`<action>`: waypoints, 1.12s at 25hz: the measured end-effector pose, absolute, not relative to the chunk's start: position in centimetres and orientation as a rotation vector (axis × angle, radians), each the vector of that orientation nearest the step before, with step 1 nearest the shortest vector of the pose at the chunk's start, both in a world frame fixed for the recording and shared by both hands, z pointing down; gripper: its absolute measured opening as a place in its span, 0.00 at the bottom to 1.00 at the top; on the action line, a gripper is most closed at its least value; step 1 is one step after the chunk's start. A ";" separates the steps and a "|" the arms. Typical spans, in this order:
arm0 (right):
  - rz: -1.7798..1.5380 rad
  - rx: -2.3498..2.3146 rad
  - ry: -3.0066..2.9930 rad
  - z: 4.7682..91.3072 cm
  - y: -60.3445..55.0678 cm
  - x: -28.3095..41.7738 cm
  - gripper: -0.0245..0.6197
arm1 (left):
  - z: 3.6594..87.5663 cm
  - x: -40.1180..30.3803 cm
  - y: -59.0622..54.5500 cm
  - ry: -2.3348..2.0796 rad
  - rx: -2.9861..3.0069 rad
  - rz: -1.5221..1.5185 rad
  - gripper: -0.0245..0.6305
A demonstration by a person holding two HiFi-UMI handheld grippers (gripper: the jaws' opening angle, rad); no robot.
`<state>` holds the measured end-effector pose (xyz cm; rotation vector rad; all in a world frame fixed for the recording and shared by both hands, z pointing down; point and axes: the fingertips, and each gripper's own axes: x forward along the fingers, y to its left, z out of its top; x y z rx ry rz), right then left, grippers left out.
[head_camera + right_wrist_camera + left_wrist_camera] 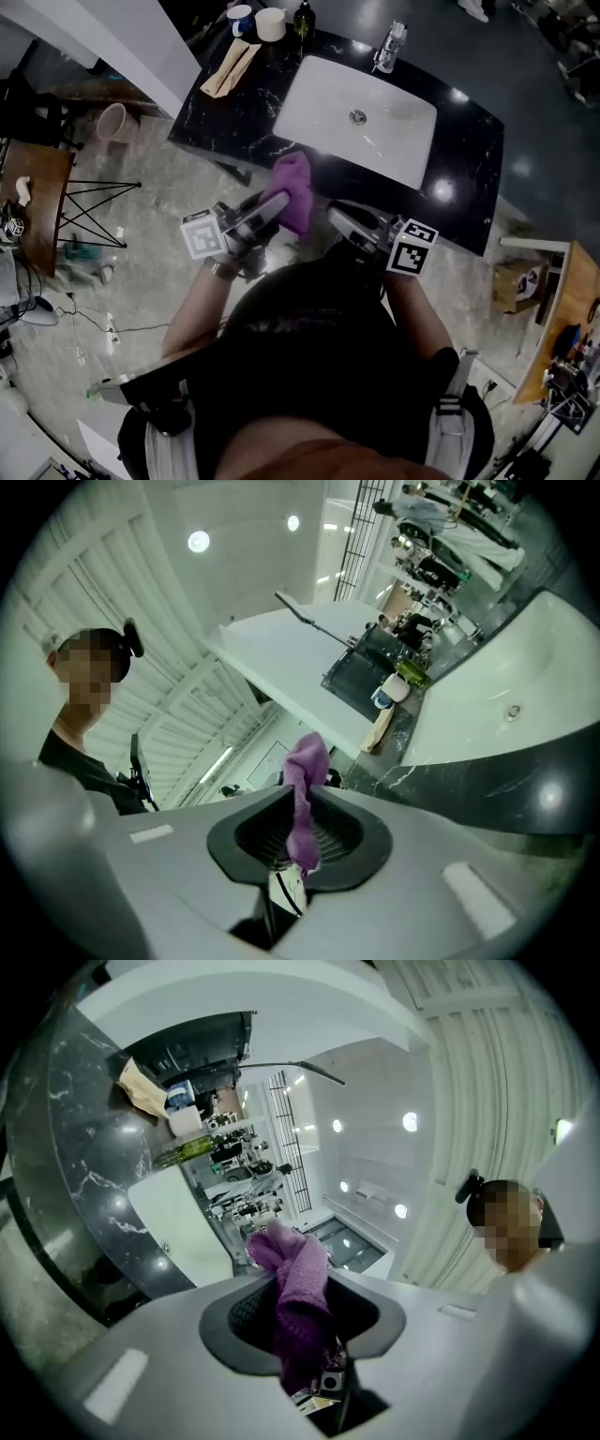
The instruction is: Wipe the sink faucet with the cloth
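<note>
**A:** Black veined counter (469,169) with a white sink (309,103) set into it. What's along the back?

**B:** A chrome faucet (389,45) at the sink's far rim. At the counter's left end stand 2 cups, a blue cup (241,17) and a white cup (270,23), with a dark bottle (303,19) just beside them. A beige towel (230,66) lies in front of the cups.

**A:** And the cloth?

**B:** The purple cloth (292,187) is bunched up over the counter's near edge, in front of the sink and well apart from the faucet.

**A:** Which gripper has it?

**B:** Both. The left gripper (279,202) has its jaws closed on a thick wad of the cloth, which pokes out past the tips. The right gripper (333,212) pinches a thin strip of the same cloth, its jaws nearly together.

**A:** How do the 2 stand?

**B:** Side by side near each other, both aimed toward the sink.
</note>
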<state>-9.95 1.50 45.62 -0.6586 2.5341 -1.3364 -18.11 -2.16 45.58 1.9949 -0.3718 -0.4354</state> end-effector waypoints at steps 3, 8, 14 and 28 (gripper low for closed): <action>-1.330 -0.740 2.485 45.9 1.6 -7.4 0.05 | 45.4 -18.1 -2.6 -0.413 2.000 -0.418 0.23; -1.294 -0.765 2.493 44.9 0.9 -3.3 0.05 | 45.2 -16.0 -4.0 -0.437 2.013 -0.428 0.23; -1.293 -0.953 2.459 44.7 0.6 5.1 0.05 | 44.4 -11.5 -7.5 -0.468 2.028 -0.423 0.23; -1.243 -0.940 2.334 45.3 -2.7 6.7 0.05 | 38.1 -12.5 -20.2 -0.628 2.221 -0.310 0.23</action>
